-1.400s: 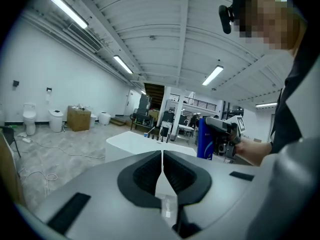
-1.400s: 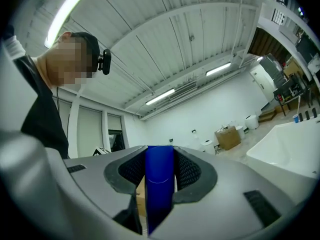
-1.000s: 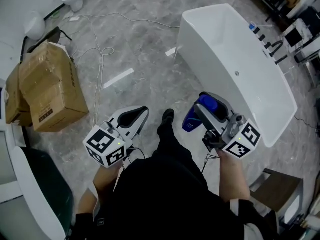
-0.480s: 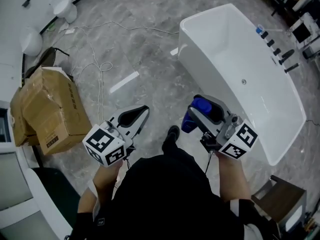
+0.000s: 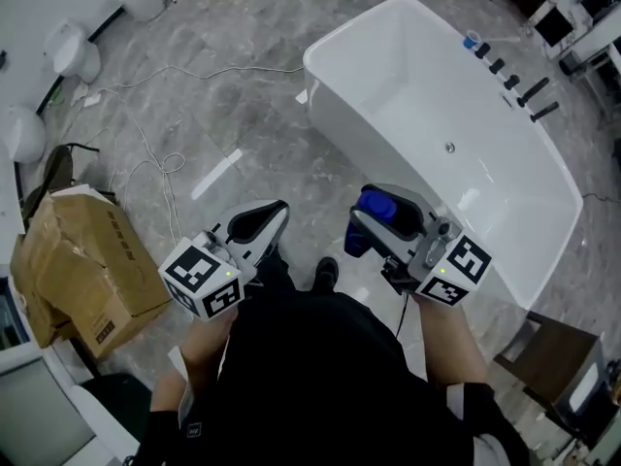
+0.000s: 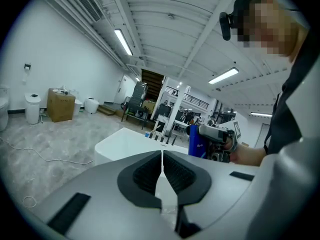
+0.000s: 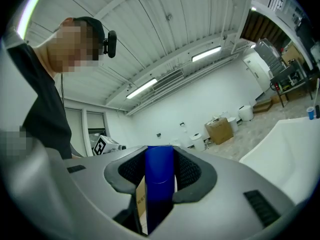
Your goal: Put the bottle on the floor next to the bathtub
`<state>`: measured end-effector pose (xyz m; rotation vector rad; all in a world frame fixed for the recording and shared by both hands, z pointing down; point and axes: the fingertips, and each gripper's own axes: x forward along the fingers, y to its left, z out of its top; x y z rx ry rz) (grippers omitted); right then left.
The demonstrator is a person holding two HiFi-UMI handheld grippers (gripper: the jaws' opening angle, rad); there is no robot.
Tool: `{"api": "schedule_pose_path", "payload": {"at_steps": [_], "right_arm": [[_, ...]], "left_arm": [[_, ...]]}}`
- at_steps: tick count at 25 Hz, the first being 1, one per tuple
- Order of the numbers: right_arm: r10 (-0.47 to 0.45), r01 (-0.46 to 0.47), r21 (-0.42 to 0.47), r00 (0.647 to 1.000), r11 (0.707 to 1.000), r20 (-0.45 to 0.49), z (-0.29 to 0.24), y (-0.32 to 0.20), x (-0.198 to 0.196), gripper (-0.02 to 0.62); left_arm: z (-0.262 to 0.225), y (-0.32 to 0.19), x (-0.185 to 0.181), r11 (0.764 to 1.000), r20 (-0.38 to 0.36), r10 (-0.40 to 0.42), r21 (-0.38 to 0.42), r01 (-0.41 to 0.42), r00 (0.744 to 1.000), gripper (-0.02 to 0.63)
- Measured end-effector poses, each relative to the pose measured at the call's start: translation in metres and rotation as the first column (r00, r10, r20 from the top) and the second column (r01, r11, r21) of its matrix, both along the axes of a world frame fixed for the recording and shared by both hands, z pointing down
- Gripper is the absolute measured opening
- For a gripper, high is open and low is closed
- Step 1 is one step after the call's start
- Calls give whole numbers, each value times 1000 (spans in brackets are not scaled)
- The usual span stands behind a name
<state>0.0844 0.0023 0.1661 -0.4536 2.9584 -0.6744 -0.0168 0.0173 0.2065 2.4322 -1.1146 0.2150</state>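
My right claw squeezes the blue bottle between its jaws, near the bathtub. My left claw is closed and holds nothing.

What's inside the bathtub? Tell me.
Only a drain shows in the bare white bathtub. The right gripper, shut on the bottle, covers part of its near side.

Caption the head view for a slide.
Right tongs grip a blue bottle over the floor beside the white bathtub; left tongs shut, empty.
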Motion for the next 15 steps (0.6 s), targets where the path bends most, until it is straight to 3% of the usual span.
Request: {"api": "schedule_pose_path", "payload": {"at_steps": [7, 15], "right_arm": [[150, -151, -22, 987, 988, -49, 12, -67, -22, 158], [316, -316, 5, 945, 949, -88, 4, -135, -102, 157]], "left_arm": [[6, -86, -22, 988, -14, 155, 8, -155, 988, 23], [10, -163, -100, 951, -24, 310, 23, -309, 951, 23]]}}
